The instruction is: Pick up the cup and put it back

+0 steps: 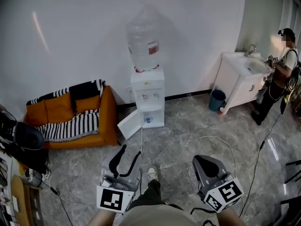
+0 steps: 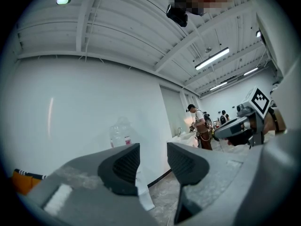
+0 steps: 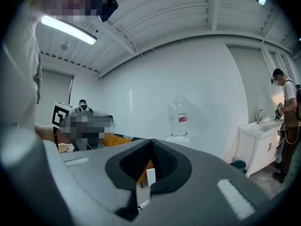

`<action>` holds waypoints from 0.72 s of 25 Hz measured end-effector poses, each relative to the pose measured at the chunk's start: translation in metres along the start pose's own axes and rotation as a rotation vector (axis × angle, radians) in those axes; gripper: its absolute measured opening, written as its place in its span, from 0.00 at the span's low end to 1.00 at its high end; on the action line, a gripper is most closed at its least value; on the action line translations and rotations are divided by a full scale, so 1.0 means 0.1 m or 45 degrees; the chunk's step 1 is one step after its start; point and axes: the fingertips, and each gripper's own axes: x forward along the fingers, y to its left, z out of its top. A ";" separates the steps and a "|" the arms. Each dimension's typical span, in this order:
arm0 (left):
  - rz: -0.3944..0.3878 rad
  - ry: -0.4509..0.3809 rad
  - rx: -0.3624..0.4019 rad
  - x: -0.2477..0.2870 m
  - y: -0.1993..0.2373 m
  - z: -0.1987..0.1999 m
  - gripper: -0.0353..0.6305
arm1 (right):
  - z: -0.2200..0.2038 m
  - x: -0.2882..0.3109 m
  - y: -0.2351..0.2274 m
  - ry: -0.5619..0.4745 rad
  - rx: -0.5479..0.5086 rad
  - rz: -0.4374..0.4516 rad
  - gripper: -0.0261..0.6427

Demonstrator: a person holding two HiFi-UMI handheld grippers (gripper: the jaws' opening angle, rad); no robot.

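Note:
A white water dispenser (image 1: 147,97) with a clear bottle (image 1: 143,42) on top stands against the far wall, its lower door (image 1: 130,125) swung open. Inside the lower compartment sits a small blue cup (image 1: 148,119). My left gripper (image 1: 131,150) hovers over the floor well short of the dispenser, jaws apart with nothing between them; in the left gripper view the left gripper (image 2: 153,154) points toward the bottle (image 2: 120,134). My right gripper (image 1: 198,159) is held beside it, shut and empty. The right gripper (image 3: 151,143) also faces the dispenser (image 3: 179,138).
An orange sofa (image 1: 106,121) with a striped blanket stands left of the dispenser. A white sink cabinet (image 1: 237,81), a blue bin (image 1: 217,99) and a person (image 1: 277,76) are at the right. Cables (image 1: 188,142) cross the grey floor. A cluttered desk (image 1: 16,173) lies at the left edge.

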 end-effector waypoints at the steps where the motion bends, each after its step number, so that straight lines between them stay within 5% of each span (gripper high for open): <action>1: 0.000 0.001 -0.006 0.06 0.04 -0.03 0.32 | 0.00 0.07 -0.03 0.001 -0.002 0.001 0.04; 18: -0.007 0.061 -0.032 1.72 1.16 -0.41 0.34 | 0.24 1.99 -0.95 0.089 -0.013 0.031 0.04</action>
